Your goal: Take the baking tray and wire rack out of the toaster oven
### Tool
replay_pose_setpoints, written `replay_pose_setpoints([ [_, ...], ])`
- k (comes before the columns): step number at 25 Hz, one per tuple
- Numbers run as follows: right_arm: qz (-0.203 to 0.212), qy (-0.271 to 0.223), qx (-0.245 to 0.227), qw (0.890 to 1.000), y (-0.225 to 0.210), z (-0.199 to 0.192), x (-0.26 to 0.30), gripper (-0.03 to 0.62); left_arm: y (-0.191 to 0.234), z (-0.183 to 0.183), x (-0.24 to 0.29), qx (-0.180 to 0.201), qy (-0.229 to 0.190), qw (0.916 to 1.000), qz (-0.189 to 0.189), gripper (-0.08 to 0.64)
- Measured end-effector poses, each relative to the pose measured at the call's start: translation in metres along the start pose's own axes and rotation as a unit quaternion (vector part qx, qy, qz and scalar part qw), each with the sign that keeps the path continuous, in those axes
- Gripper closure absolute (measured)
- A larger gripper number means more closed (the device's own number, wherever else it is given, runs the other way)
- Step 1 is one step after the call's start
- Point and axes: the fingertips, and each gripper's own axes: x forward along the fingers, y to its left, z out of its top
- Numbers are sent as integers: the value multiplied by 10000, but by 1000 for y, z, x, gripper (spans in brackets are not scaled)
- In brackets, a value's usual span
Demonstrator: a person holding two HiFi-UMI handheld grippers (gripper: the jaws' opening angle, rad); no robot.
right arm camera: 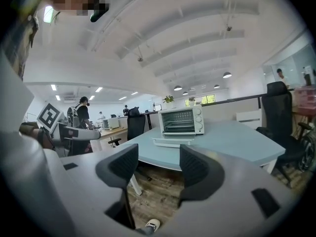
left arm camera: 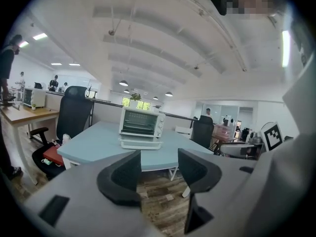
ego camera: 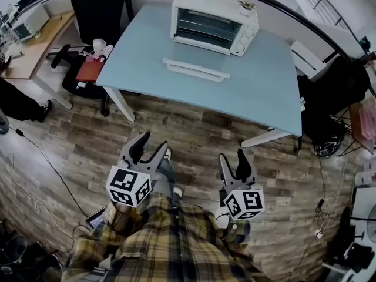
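While left gripper (ego camera: 151, 144) and right gripper (ego camera: 233, 156) gape empty, toaster oven (ego camera: 214, 21) stands open.

Open-plan office. Swivel chairs (ego camera: 97, 7) stand by a pale blue counter (ego camera: 141, 57) and a wooden desk (ego camera: 32, 49) on plank flooring (ego camera: 194, 137). Rows of ceiling lamps (left arm camera: 123, 83) run overhead, people (left arm camera: 54, 82) stand far off, and what may be glass partitions (left arm camera: 222, 111) close the far end.
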Motion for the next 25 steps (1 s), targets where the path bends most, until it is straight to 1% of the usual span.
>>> replay_pose_setpoints([
  [3, 10, 121, -68, 9999, -5, 3, 32, 348, 20, 13, 28, -2, -13, 10000, -52, 334],
  [4, 11, 148, -79, 9999, -7, 6, 44, 337, 28, 19, 36, 6, -16, 10000, -67, 331],
  [7, -15, 132, -112, 9998, -13, 20, 79, 323, 50, 37, 62, 0, -62, 9999, -121, 324],
  [11, -97, 105, -105, 9998, -20, 36, 124, 322, 81, 57, 94, -42, -84, 9998, -190, 308],
  [16, -185, 150, -68, 9997, -22, 46, 175, 322, 121, 77, 126, -67, -91, 9997, -221, 305],
  [20, -280, 241, -145, 9992, -19, 49, 204, 322, 145, 84, 142, -96, -38, 9995, -291, 305],
  [25, -474, 285, -140, 9984, -24, 56, 227, 322, 159, 82, 164, -203, 98, 9986, -481, 305],
])
